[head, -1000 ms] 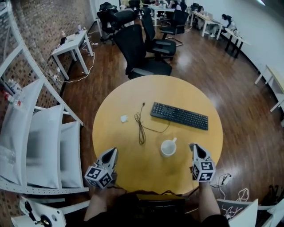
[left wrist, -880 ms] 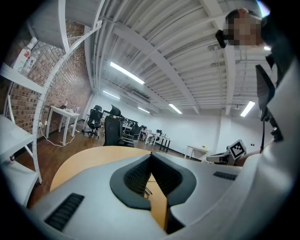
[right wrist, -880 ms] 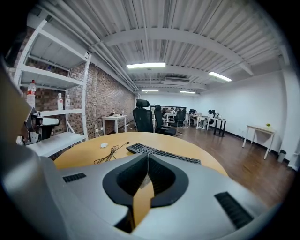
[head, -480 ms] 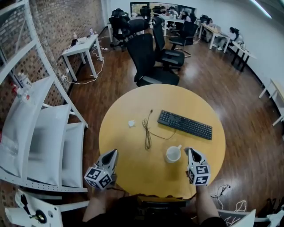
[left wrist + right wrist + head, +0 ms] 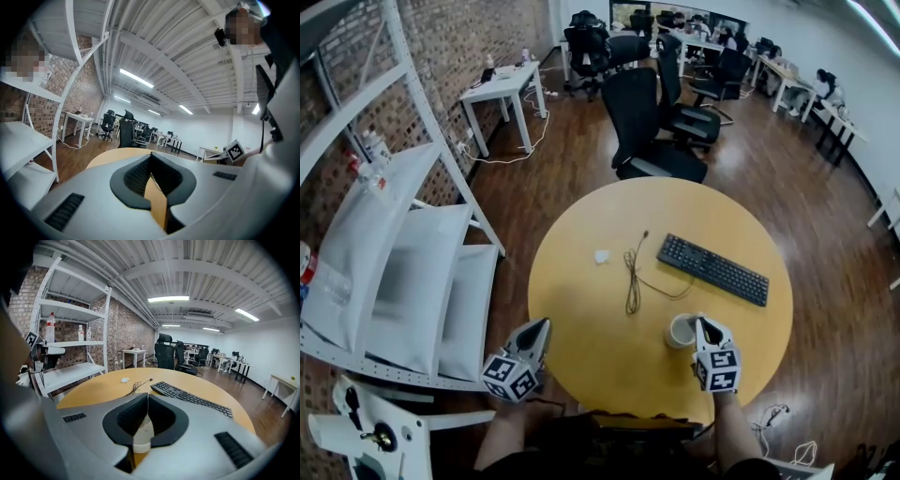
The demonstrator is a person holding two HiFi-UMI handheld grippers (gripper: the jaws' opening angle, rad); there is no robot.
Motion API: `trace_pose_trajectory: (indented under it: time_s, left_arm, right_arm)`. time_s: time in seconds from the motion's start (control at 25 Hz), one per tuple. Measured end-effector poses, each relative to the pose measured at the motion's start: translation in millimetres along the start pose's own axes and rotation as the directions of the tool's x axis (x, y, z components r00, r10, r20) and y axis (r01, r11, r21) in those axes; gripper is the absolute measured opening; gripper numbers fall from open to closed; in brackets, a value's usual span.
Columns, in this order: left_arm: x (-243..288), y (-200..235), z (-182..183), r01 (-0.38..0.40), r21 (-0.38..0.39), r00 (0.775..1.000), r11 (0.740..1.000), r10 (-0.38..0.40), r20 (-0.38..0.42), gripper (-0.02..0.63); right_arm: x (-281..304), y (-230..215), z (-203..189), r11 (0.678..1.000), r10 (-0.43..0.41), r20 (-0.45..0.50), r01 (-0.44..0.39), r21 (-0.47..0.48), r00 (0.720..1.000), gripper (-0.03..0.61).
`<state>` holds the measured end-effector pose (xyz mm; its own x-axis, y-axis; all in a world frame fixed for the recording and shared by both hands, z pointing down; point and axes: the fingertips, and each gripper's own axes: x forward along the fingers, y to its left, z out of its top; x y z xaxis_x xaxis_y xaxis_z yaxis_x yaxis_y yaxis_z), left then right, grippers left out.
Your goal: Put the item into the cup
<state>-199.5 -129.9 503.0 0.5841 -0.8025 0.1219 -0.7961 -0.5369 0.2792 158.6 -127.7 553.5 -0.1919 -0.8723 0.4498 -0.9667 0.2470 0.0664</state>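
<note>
A white cup (image 5: 680, 331) stands on the round yellow table (image 5: 581, 319), near its front right. The item, a small white piece (image 5: 601, 256), lies far off at the table's left middle, also seen in the right gripper view (image 5: 124, 379). My right gripper (image 5: 701, 322) is shut with nothing in it, its tips at the cup's right rim. In its own view the jaws meet (image 5: 147, 399), and the cup (image 5: 142, 433) shows just below them. My left gripper (image 5: 542, 324) hangs over the table's front left edge, shut and empty (image 5: 151, 159).
A black keyboard (image 5: 712, 269) lies at the back right, with a thin black cable (image 5: 633, 281) beside it. Black office chairs (image 5: 661, 141) stand behind the table. A white shelf rack (image 5: 394, 262) runs along the left by the brick wall.
My right gripper has moved left to the cup's rim. The head view has swung, so the table sits further right. The left gripper has held its place.
</note>
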Motion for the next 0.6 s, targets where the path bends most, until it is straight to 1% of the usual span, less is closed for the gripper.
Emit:
trace_pose_trajectory:
  time_s: [0.2, 0.6]
  left_arm:
    - [-3, 7, -6, -0.02, -0.003, 1.0, 1.0, 0.02, -0.011, -0.008]
    - [4, 12, -25, -0.031, -0.033, 0.998, 0.999, 0.029, -0.057, -0.008]
  right_arm:
    - [13, 6, -18, 1.0, 0.021, -0.07, -0.021, 0.001, 0.997, -0.005]
    - [27, 10, -45, 0.999, 0.049, -0.147, -0.049, 0.009, 0.988, -0.005]
